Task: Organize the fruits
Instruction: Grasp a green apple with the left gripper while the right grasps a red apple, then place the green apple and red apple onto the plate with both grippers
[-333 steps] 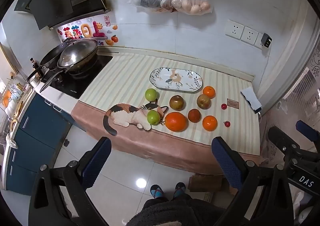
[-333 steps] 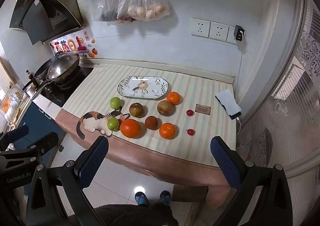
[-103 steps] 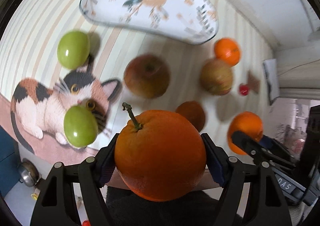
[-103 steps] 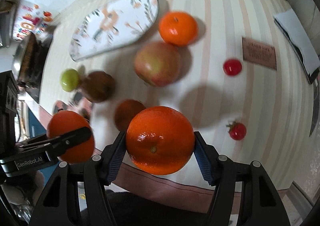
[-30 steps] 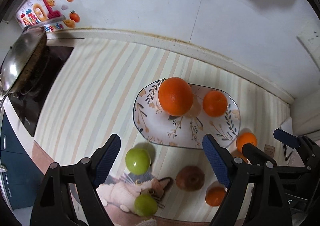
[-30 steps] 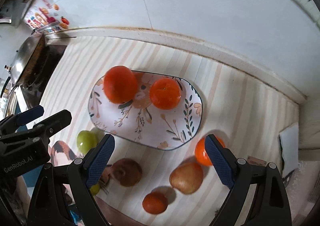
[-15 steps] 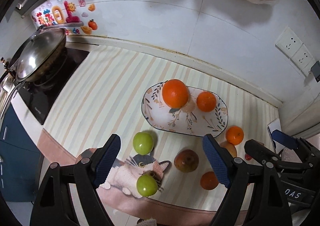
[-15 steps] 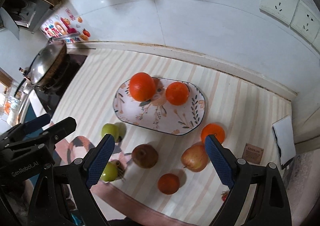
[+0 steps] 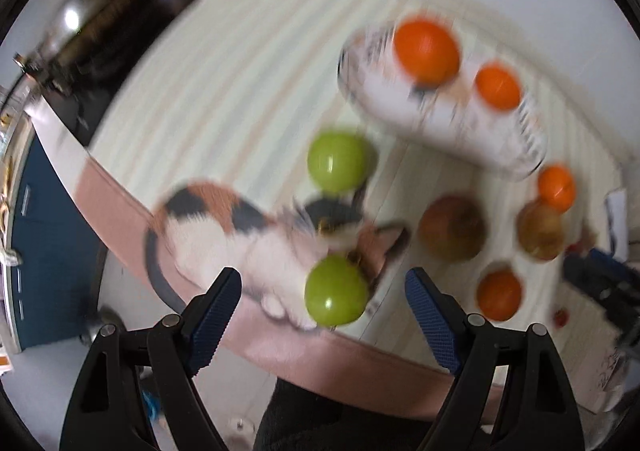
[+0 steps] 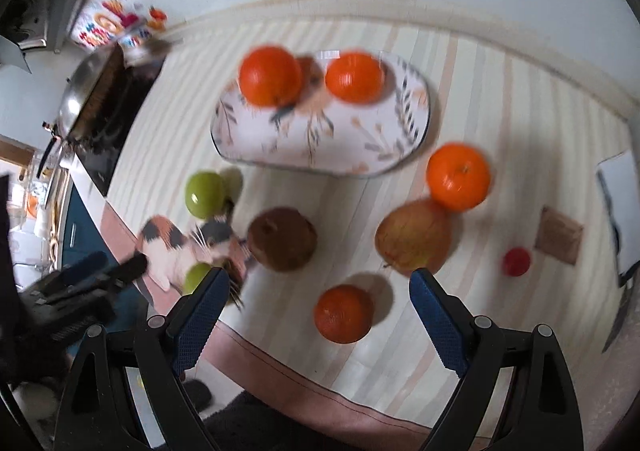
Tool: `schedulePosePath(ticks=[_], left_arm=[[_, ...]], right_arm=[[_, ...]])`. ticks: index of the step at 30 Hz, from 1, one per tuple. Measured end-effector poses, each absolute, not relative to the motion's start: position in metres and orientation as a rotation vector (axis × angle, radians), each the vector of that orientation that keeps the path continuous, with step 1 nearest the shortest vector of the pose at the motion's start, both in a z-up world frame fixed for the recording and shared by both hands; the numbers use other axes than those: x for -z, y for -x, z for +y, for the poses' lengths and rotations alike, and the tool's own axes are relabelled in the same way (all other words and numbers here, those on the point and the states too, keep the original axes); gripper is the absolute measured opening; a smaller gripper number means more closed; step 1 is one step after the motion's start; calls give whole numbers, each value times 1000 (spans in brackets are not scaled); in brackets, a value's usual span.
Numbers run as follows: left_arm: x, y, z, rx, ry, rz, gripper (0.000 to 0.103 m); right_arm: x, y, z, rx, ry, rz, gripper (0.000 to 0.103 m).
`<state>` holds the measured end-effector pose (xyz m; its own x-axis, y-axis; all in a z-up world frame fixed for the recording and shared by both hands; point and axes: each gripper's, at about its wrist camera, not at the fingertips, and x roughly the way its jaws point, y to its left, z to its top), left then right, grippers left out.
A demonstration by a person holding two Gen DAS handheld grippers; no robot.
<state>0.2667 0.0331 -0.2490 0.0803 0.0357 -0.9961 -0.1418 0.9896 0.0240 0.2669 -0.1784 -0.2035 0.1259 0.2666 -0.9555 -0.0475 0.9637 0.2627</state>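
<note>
Both your hand-held grippers, left [image 9: 323,283] & right [image 10: 314,283], gape wide, empty. Two oranges [image 10: 270,76] sit on the far patterned plate [image 10: 372,155]; green apple [image 9: 336,295] near left on the surface [image 10: 500,99].

The left gripper [image 9: 323,305] and the right gripper [image 10: 314,305] are both held above the counter with their blue-padded jaws spread wide apart and nothing gripped between them, each tilted downward.
</note>
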Motion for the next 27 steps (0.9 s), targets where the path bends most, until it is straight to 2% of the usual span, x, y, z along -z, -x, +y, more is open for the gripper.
schedulePosePath(ticks=[7, 8, 9, 11, 13, 21, 23, 25, 27], left_arm=[[323, -268, 37, -106, 181, 1645, 84], [329, -268, 38, -102, 194, 1648, 80], [335, -268, 39, -106, 202, 1650, 70], [341, -268, 41, -100, 221, 1656, 57], [342, -265, 43, -80, 264, 1643, 52], [344, -258, 56, -80, 269, 1630, 53], [346, -259, 54, -79, 258, 1629, 53], [346, -261, 51, -84, 239, 1624, 52], [345, -265, 46, -88, 231, 1620, 52]], right_arm=[[235, -278, -160, -230, -170, 1485, 94], [239, -281, -155, -236, -168, 1492, 94], [243, -283, -151, -241, -165, 1497, 94], [250, -288, -143, -245, -149, 1513, 94], [260, -295, -130, -254, -133, 1532, 94], [302, -316, -91, -261, -56, 1605, 93], [309, -318, -85, -261, -41, 1616, 88], [316, -320, -80, -258, -27, 1626, 73], [316, -319, -78, -260, -14, 1617, 73]])
